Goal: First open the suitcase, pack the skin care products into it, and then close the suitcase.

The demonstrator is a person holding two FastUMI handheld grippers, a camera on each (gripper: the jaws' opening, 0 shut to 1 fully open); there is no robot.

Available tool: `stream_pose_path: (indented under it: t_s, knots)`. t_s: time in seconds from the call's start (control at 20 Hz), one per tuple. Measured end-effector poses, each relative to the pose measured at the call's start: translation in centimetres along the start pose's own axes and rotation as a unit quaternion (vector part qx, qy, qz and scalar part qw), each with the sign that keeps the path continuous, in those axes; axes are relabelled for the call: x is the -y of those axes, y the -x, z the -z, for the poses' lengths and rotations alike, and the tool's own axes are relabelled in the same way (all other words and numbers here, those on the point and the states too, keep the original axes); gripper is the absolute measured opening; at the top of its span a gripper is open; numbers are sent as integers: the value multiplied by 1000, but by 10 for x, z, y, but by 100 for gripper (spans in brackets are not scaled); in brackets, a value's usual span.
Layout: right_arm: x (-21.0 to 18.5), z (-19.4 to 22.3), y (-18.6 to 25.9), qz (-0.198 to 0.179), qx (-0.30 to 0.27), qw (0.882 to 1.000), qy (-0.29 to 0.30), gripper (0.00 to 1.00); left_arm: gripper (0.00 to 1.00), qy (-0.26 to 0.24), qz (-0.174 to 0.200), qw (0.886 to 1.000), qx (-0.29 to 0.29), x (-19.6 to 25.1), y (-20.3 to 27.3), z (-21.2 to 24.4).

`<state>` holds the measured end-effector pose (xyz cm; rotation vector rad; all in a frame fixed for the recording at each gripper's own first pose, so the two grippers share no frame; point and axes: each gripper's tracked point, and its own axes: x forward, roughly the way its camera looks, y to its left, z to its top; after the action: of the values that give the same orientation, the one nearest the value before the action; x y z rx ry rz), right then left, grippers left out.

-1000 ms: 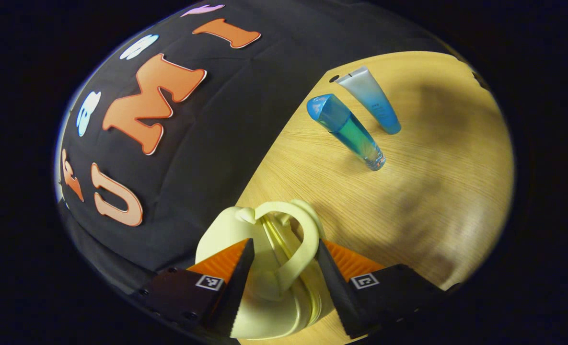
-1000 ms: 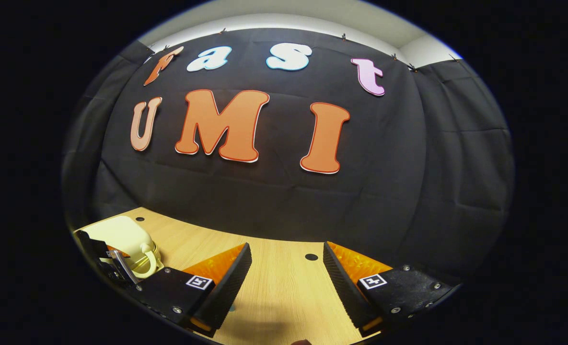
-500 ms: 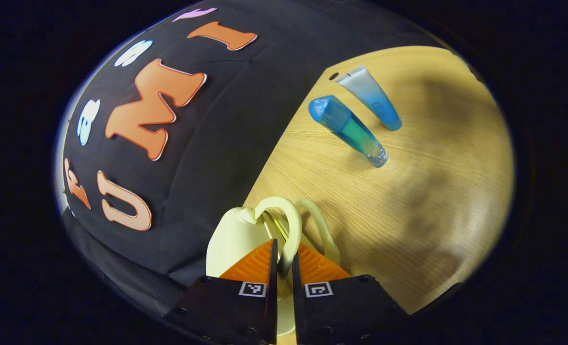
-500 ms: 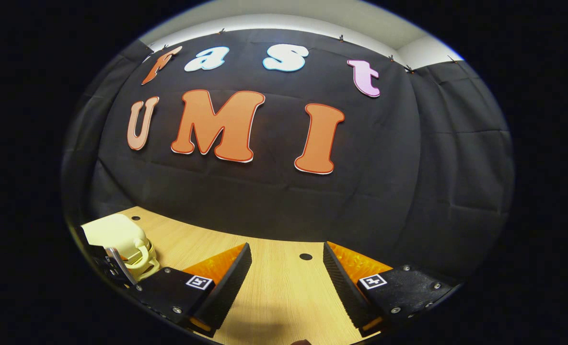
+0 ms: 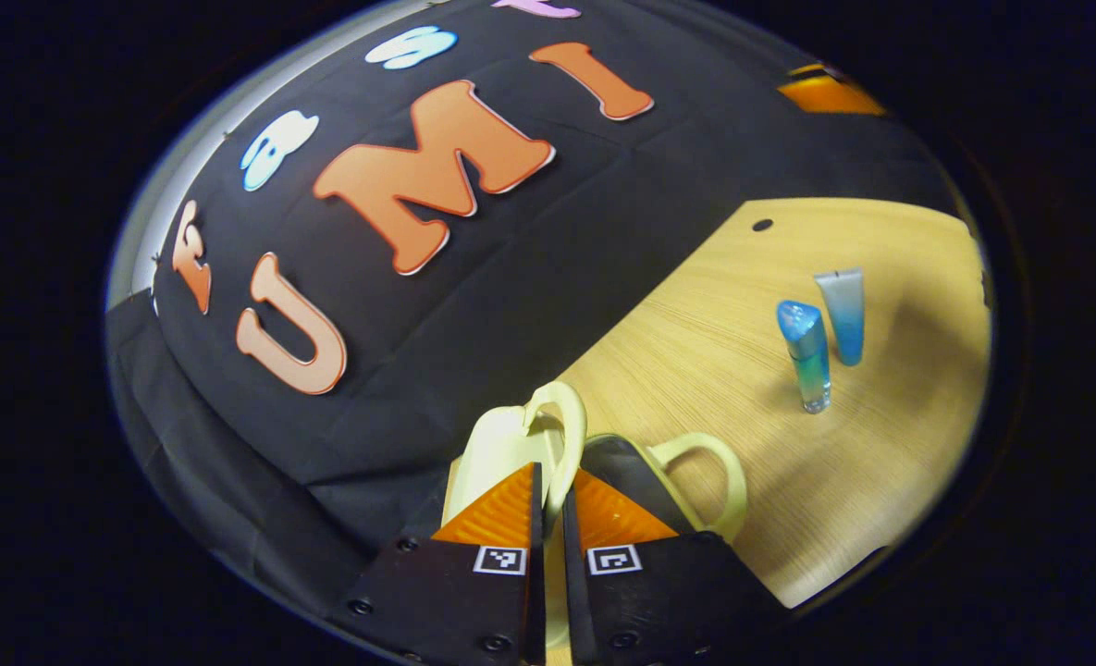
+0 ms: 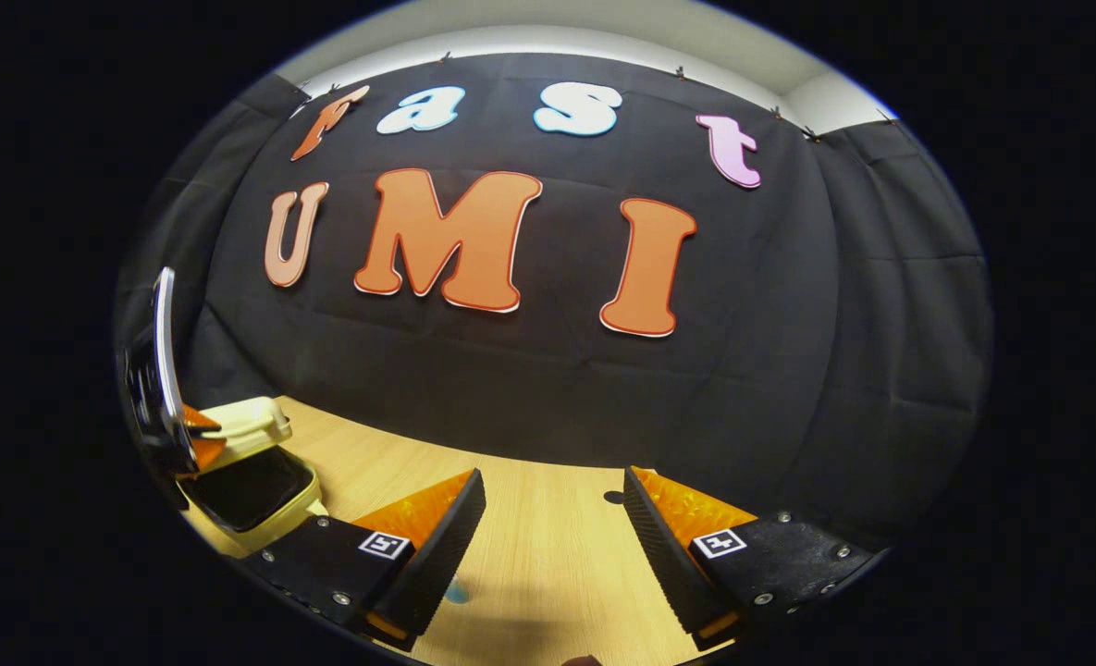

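In the left gripper view the left gripper (image 5: 548, 495) has its fingers pressed together on the upper handle (image 5: 568, 435) of the pale yellow suitcase (image 5: 497, 449), which stands on the desk (image 5: 695, 351) close against the black cloth wall (image 5: 511, 277). The lid is lifted off the lower half, whose dark lining (image 5: 626, 472) shows just right of the fingers, with the second handle (image 5: 709, 467) jutting out beyond it. Farther off on the desk stand a blue bottle (image 5: 806, 356) and, just beside it, a blue-and-white tube (image 5: 843, 310); any print on them is too small to read. In the right gripper view the right gripper (image 6: 552, 532) hovers above bare desk with its fingers spread apart and nothing between them, and the suitcase (image 6: 256, 486) sits open at the far left, well apart from them, its lid raised by the other gripper (image 6: 187, 439).
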<state>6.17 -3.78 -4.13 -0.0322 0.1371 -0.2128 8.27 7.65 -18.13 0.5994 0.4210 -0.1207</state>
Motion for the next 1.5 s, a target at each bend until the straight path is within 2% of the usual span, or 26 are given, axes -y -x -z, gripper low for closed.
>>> stream_pose_path:
  t_s: [0.25,0.4,0.65,0.8,1.0,1.1,1.15,1.2,1.35,1.5]
  knots:
    - [-14,-6,-6,-9,3,1000,0,95,10,101,-19,995,4,-59,5,-1]
    - [-25,-8,-10,-15,1,1000,-1,95,13,172,-25,985,6,-99,3,6]
    - [-50,-15,-13,-25,3,1000,11,96,14,252,-60,966,10,-176,6,39]
    - [-63,-19,-16,-27,2,1000,11,95,14,304,-72,950,17,-219,3,67]
    - [-77,-23,-19,-20,1,1000,15,95,15,336,-90,937,9,-264,-1,113]
    - [-84,-23,-20,-16,-1,1000,20,95,14,369,-87,925,16,-279,-7,135]
    - [-87,-23,-21,-14,-3,1000,22,95,14,379,-98,920,14,-290,-1,143]
    - [-90,-23,-22,-13,-6,1000,23,95,6,393,-97,914,5,-295,-17,162]
    - [-104,-24,-23,-10,-11,1000,25,95,6,418,-102,902,-15,-309,-30,206]
    - [-119,-25,-25,-10,-15,999,31,95,6,456,-103,883,-44,-317,-43,257]
